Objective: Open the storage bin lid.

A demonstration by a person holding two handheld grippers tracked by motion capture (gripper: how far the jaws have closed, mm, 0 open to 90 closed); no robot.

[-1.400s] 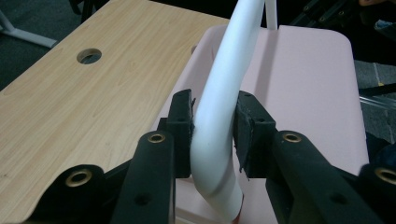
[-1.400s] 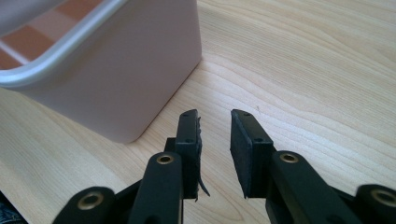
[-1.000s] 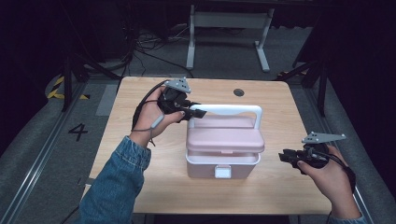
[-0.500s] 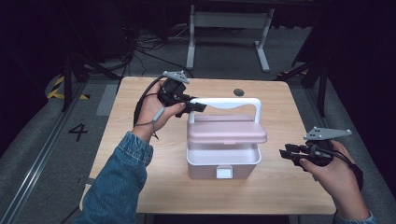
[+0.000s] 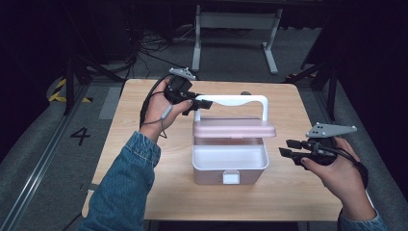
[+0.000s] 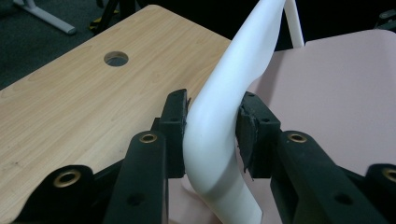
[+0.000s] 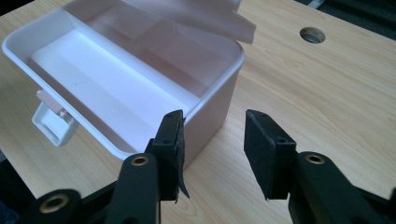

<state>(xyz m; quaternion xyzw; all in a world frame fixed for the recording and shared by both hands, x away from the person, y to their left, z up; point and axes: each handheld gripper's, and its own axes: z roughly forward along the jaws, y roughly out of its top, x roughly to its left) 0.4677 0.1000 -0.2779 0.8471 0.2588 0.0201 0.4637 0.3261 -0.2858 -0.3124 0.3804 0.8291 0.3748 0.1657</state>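
At the left, a hand [image 5: 159, 108] in a blue sleeve [image 5: 122, 187] holds the left gripper [image 5: 204, 103]. Its jaws pinch the white handle [image 6: 219, 126] at its left end, one pad on each side. The handle is joined to the pink lid [image 5: 234, 128], and the lid is tipped up. Under it sits the box [image 5: 230, 166], open, in the middle of the table [image 5: 298, 192]. The box is white inside, and a white latch [image 7: 52, 122] hangs on its front. At the right, the right gripper [image 5: 287, 148] is near the box but not touching it. Its jaws are spread apart and hold nothing.
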